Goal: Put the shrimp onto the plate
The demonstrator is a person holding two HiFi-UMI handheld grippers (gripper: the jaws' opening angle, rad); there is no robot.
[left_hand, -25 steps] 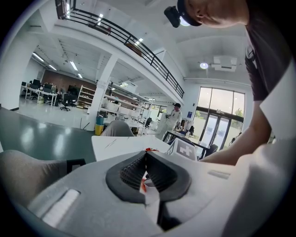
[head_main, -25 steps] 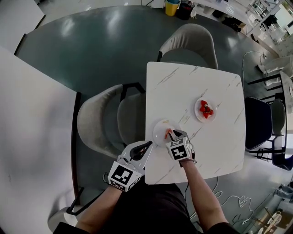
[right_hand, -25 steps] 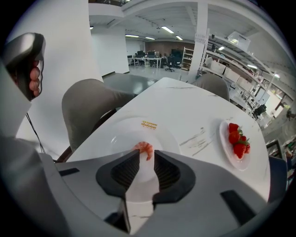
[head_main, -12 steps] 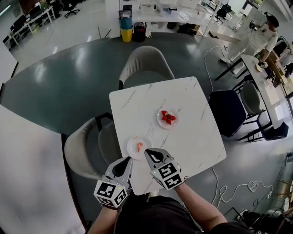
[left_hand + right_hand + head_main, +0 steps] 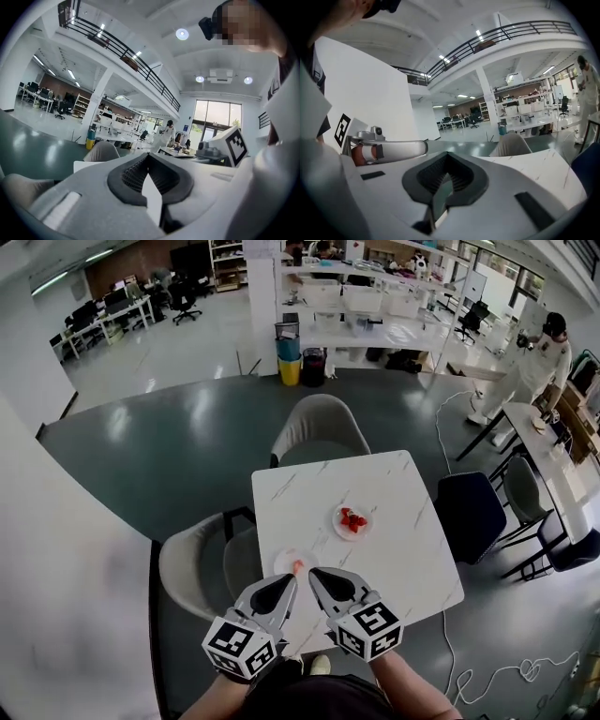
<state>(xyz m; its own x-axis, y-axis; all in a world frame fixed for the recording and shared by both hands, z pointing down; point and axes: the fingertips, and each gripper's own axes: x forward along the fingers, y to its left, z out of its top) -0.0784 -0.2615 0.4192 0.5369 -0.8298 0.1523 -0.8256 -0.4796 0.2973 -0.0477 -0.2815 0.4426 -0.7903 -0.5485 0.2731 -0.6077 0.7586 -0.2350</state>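
A white marble table carries two small white plates. On the near plate lies one orange-red shrimp. Several red shrimp sit on the far plate. My left gripper and right gripper are held up side by side over the table's near edge, just short of the near plate. Both are shut with nothing in them. In the left gripper view the left gripper points out across the room, as does the right gripper in its own view.
A grey chair stands at the table's far side and another grey chair at its left. At the right is a dark blue chair. A person in white stands at another table, back right.
The right gripper was at the near plate with the shrimp; it has let go and drawn back. Both grippers have risen toward the head, and the view has tilted up.
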